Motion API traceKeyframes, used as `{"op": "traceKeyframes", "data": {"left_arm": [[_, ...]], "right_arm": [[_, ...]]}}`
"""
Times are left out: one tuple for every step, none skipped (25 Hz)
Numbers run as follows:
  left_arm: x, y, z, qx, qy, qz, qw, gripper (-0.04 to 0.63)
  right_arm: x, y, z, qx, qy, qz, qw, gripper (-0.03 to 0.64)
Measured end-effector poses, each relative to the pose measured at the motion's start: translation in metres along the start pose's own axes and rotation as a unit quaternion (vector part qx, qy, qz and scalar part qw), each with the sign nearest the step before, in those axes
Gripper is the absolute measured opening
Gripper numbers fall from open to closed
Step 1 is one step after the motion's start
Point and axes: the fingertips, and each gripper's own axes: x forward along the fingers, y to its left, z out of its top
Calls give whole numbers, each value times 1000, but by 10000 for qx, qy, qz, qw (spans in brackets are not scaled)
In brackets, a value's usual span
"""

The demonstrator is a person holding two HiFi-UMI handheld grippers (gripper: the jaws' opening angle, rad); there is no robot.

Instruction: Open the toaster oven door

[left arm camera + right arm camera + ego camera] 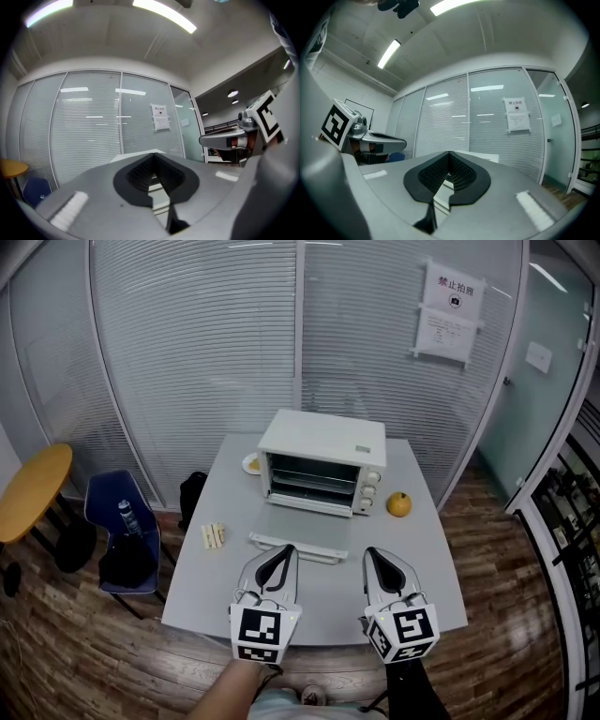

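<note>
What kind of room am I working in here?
Probably an office meeting room: glass partition walls with blinds, a printed notice on the glass, and a grey table holding a toaster oven.

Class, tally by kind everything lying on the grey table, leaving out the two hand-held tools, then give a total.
Toaster oven: 1
Orange: 1
Plate, partly hidden behind the oven: 1
Small pale item, too small to identify: 1
Total: 4

The lowered oven door [305, 526] blocks the middle of the table [427, 554], room open either side, an orange [399, 504] at right.
</note>
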Motion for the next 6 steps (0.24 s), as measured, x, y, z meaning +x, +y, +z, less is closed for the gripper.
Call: {"op": "traceKeyframes", "data": {"left_arm": [[0,-1,1,12,-2,-6,10000,55],[0,-2,1,20,1,-12,10000,55],[1,-2,2,25,8,-15,10000,55],[1,-2,2,26,14,-16,10000,55],[2,-3,3,25,19,-15,10000,55],[2,-3,3,24,23,-12,10000,55]], "right_arm": [[0,0,1,-1,-5,10,10000,1],[-1,0,1,-1,-7,22,10000,2],[-1,0,2,2,-8,34,10000,1],[-1,0,3,8,-9,42,10000,2],[-1,-1,3,16,-12,47,10000,2],[-2,-1,4,25,-15,51,10000,2]]}}
